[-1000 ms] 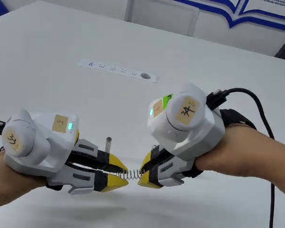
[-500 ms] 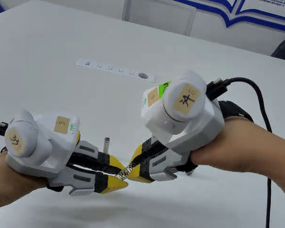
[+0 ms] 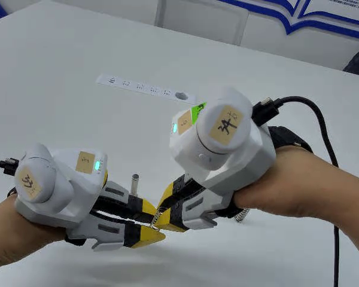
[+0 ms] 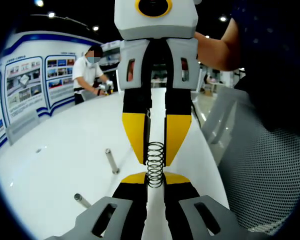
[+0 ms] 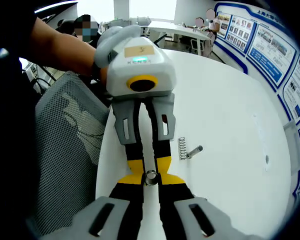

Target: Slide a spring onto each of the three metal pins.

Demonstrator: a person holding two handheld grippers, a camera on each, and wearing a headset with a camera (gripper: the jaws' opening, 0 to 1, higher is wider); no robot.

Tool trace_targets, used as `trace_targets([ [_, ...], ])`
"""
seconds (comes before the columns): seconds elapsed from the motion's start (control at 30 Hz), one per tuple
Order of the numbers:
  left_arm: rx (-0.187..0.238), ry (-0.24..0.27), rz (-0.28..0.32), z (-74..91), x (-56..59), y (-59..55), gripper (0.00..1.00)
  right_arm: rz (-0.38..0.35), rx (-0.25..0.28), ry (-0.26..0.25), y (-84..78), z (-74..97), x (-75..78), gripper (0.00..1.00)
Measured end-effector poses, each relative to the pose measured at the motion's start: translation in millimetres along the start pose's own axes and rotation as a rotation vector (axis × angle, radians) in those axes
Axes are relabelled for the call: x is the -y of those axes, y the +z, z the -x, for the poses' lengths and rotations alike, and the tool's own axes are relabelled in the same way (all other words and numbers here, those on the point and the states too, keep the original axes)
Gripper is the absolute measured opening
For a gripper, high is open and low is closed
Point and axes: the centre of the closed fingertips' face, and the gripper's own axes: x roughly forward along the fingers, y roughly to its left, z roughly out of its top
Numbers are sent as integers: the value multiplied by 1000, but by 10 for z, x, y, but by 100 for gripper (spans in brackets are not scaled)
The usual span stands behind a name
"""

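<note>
A small steel spring (image 3: 157,216) spans the gap between my two grippers, low in the head view. My left gripper (image 3: 148,222) is shut on one end of the spring (image 4: 155,164). My right gripper (image 3: 163,209) comes in from the right, tilted down, and is shut on the other end, which shows end-on as a ring (image 5: 151,176). The yellow tips of both grippers nearly touch. One metal pin (image 3: 134,183) stands upright just behind the left gripper's jaws. In the left gripper view that pin (image 4: 110,161) stands to the left, with a second pin (image 4: 81,200) nearer.
A loose spring (image 5: 181,147) lies beside a pin (image 5: 194,151) on the white table (image 3: 60,66). Another spring end (image 3: 242,214) peeks out under the right hand. A white power strip (image 3: 145,88) lies farther back. The right gripper's black cable (image 3: 323,137) runs off to the right.
My right gripper has moved left and tilted down toward the left gripper. The stretch of spring between the tips has shrunk, and the tips now almost meet.
</note>
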Motion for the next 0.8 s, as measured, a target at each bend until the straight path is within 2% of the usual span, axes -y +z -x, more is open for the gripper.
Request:
trace_targets([
  [0.33, 12, 35, 37, 122, -41, 4, 20, -16, -6, -19, -79, 64, 90, 12],
  [0.8, 34, 142, 116, 450, -126, -118, 26, -64, -31, -80, -301, 273, 343, 12],
])
